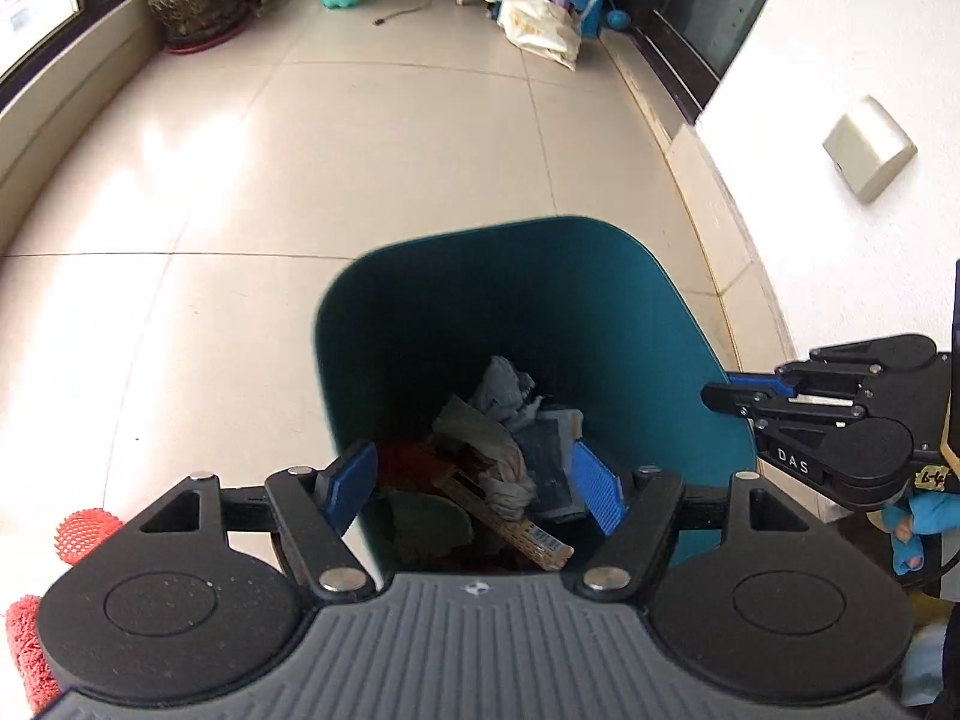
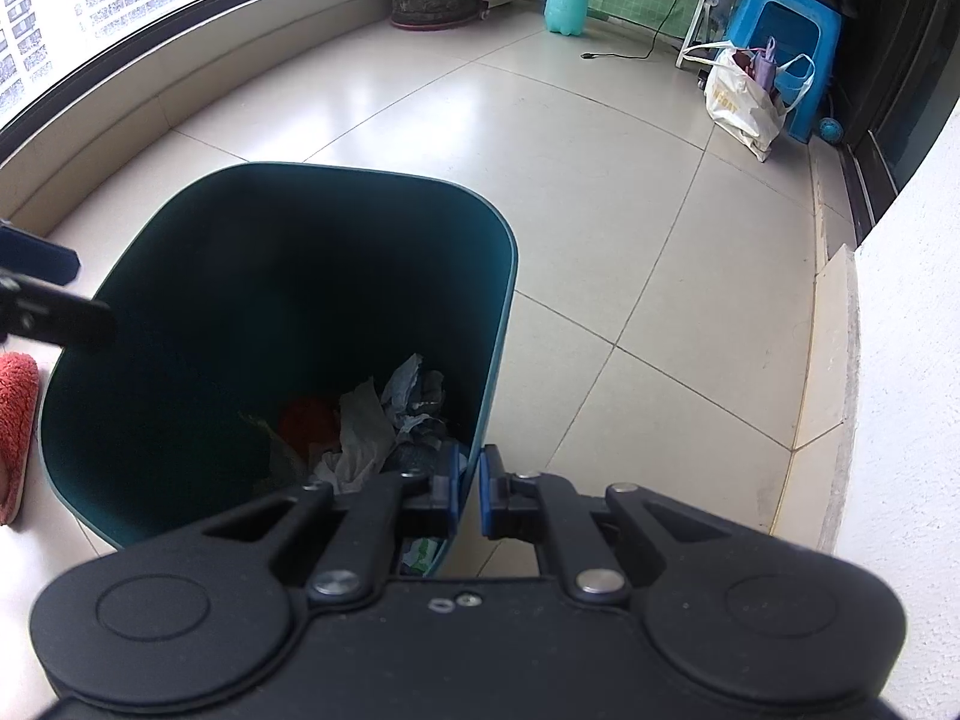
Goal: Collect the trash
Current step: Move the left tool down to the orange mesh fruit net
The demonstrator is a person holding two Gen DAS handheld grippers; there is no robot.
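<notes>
Tiled floor (image 2: 600, 192), one teal bin (image 2: 504, 276) (trash (image 2: 366, 432) inside), two grippers (image 1: 474, 483) (image 2: 471, 489)

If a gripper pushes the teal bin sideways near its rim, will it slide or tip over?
The teal bin would probably tip rather than slide: it looks tall and narrows toward its base. It seems light, thin plastic holding only crumpled paper low inside. The glossy floor tiles may still let it skid somewhat first.

Left claw (image 1: 474, 489) gapes wide and empty; right claw (image 2: 470, 492) is clamped together.
</notes>
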